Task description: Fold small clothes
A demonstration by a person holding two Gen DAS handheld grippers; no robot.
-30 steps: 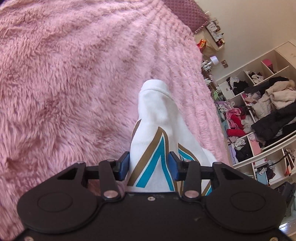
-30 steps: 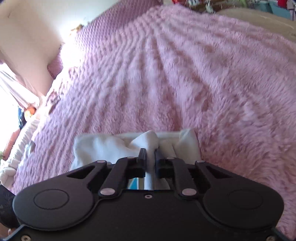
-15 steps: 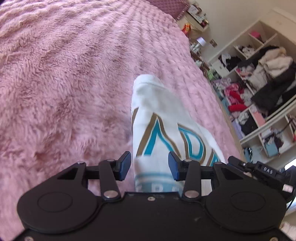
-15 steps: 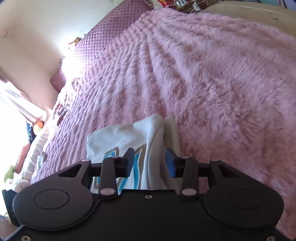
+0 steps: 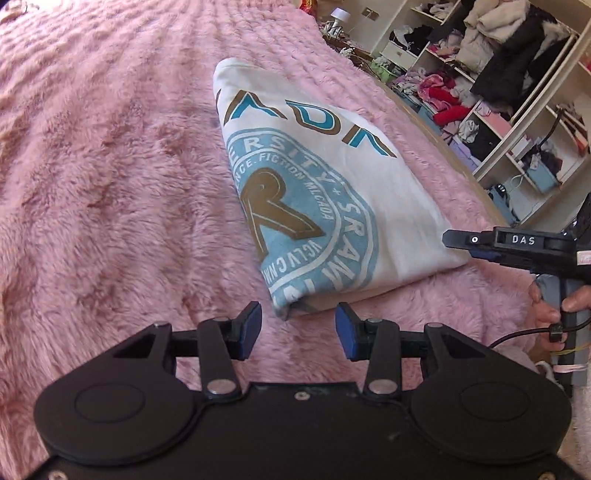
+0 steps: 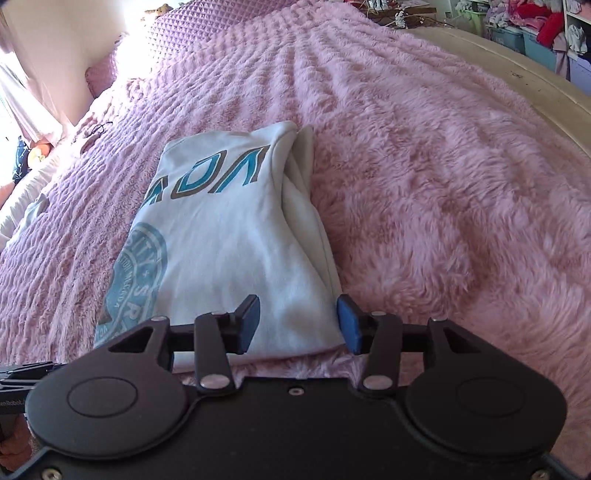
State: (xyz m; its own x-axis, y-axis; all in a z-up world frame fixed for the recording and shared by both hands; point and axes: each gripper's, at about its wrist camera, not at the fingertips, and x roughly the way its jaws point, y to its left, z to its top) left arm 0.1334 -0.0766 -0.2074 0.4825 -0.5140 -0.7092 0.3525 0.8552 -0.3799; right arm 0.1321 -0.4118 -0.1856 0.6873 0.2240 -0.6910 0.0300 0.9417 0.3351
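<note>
Folded white shirt point(image 5: 332, 184) with a teal and brown print lies flat on the pink fluffy bedspread point(image 5: 110, 184). Seen from the left wrist, open shelves point(image 5: 517, 92) beyond the bed's far edge are crammed with heaped clothes, and small clutter sits by the bed's upper corner. Plain pink pile stretches wide to the shirt's left. The left tongs point(image 5: 298, 326) stand apart just short of the shirt's near corner, nothing between them. The right tongs point(image 5: 476, 245) reach in from the right beside the shirt's right corner, a hand point(image 5: 554, 306) on their handle. From the right wrist, the shirt point(image 6: 229, 240) lies left of centre, its layered folds showing along its right edge. The right tongs point(image 6: 299, 323) have just been opening and now stand apart over the shirt's near hem, the cloth lying loose between them. Bedspread point(image 6: 443, 184) spreads bare to the right as far as the cream bed rim point(image 6: 517, 81); bins of clothes point(image 6: 517, 33) stand beyond.
</note>
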